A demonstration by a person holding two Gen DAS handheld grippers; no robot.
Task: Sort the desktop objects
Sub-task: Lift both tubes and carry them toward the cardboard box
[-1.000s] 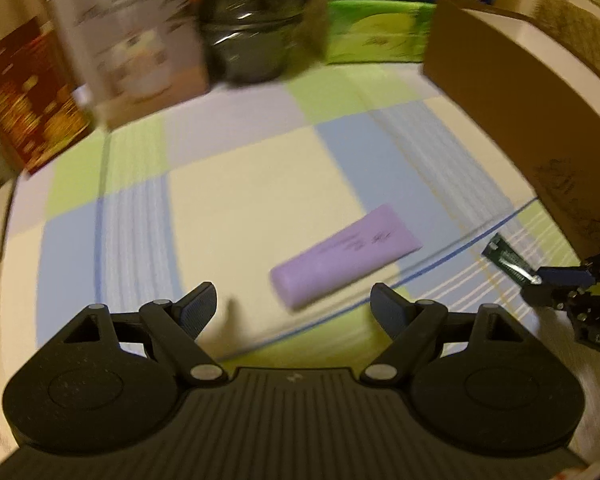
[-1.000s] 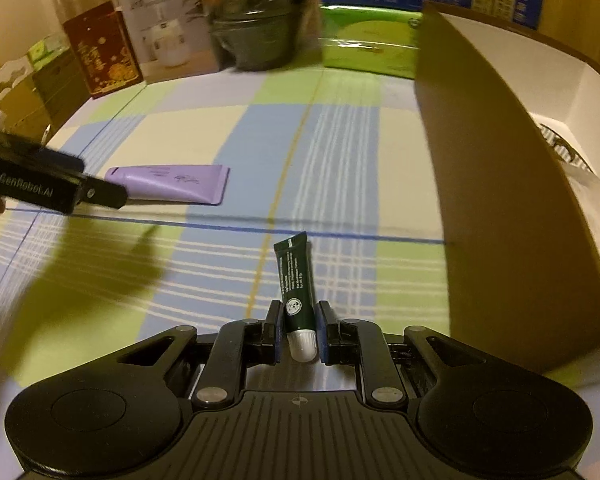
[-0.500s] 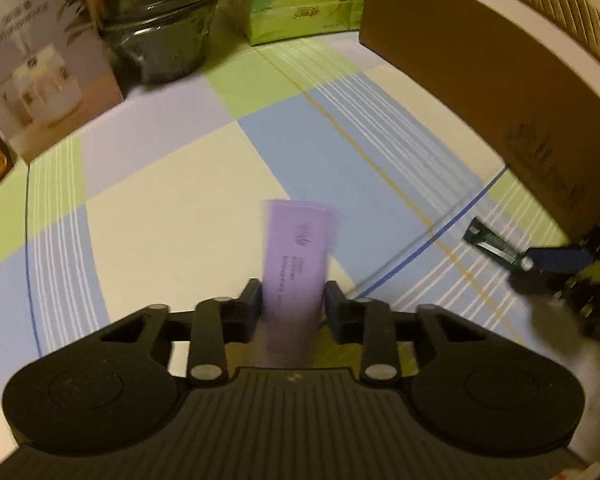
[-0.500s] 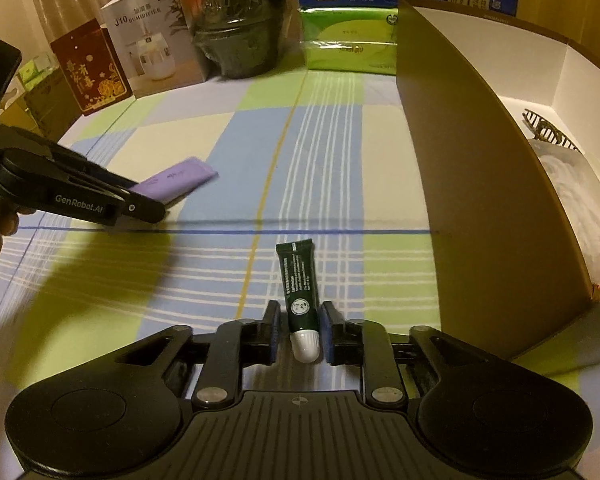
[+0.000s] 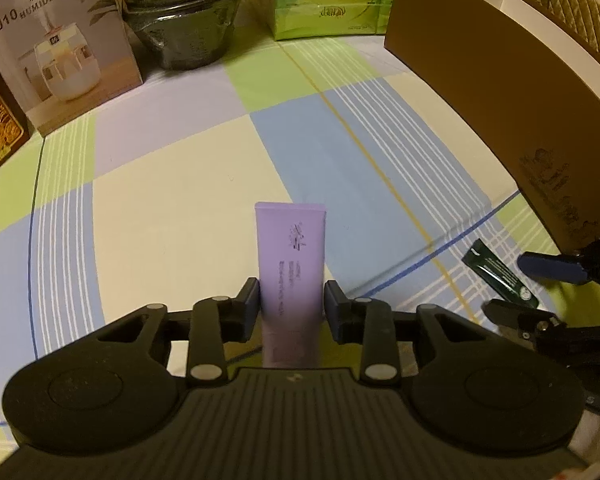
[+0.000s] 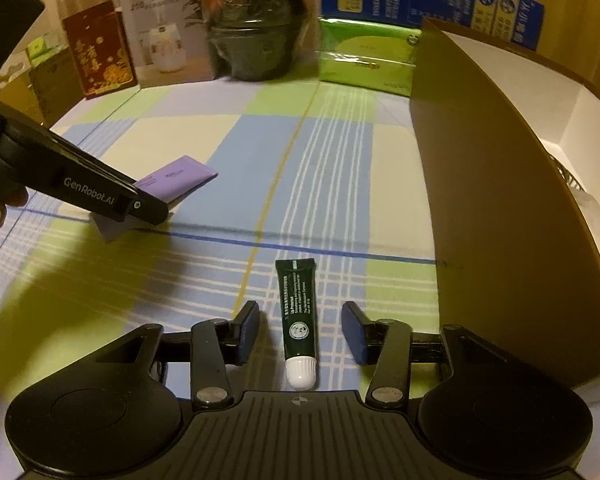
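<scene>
Gripping the purple tube [image 5: 291, 264], the left gripper [image 5: 291, 300] has both pads pressed against the tube's flanks near its cap end, with the flat crimped end projecting forward along the finger line. The right gripper [image 6: 300, 330] stands spread, its pads clear on either side of the green tube [image 6: 297, 316], which lies on the checked cloth [image 6: 332, 168] between them, long axis parallel to the fingers, white ribbed cap nearest the palm. Judged next: closing squarely across that slim, soft-walled, glossy body. The cardboard box [image 6: 492, 184], stiff and matte, stands just right of the right fingers.
</scene>
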